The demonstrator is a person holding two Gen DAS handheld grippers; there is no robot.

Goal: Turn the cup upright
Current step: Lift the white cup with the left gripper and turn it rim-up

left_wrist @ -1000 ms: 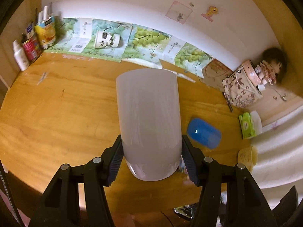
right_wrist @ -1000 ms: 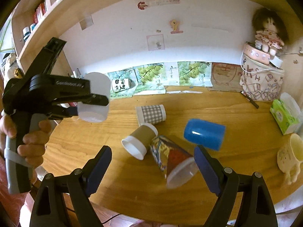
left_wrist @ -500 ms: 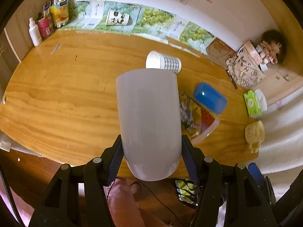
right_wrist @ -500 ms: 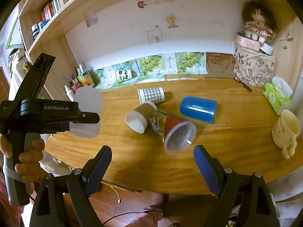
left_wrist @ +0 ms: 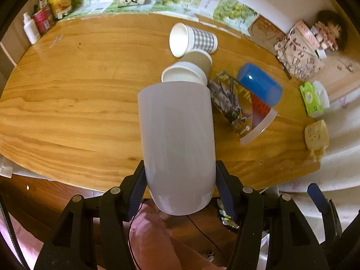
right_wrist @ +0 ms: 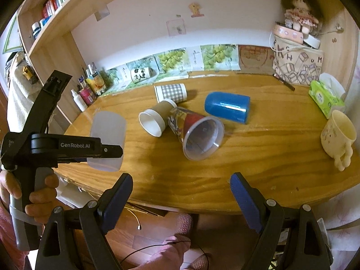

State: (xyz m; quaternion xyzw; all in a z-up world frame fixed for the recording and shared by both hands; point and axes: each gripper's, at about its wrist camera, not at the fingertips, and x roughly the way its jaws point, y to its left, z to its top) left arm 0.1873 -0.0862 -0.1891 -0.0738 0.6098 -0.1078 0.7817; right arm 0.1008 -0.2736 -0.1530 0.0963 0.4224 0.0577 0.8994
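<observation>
Left fingers (left_wrist: 138, 186) clamp frosted cup (left_wrist: 177, 148), interior unseen; right fingers (right_wrist: 119, 193) wide, holding nothing.

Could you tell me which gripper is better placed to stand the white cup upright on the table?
Left: the left gripper already clamps the white cup; the right gripper is open, empty.

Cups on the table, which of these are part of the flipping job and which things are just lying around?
Job:
white cup in left claw
checked cup
brown cup
printed cup
blue cup
right claw, open

Lying about:
yellow mug, already upright
tissue pack
doll
bottles
</observation>
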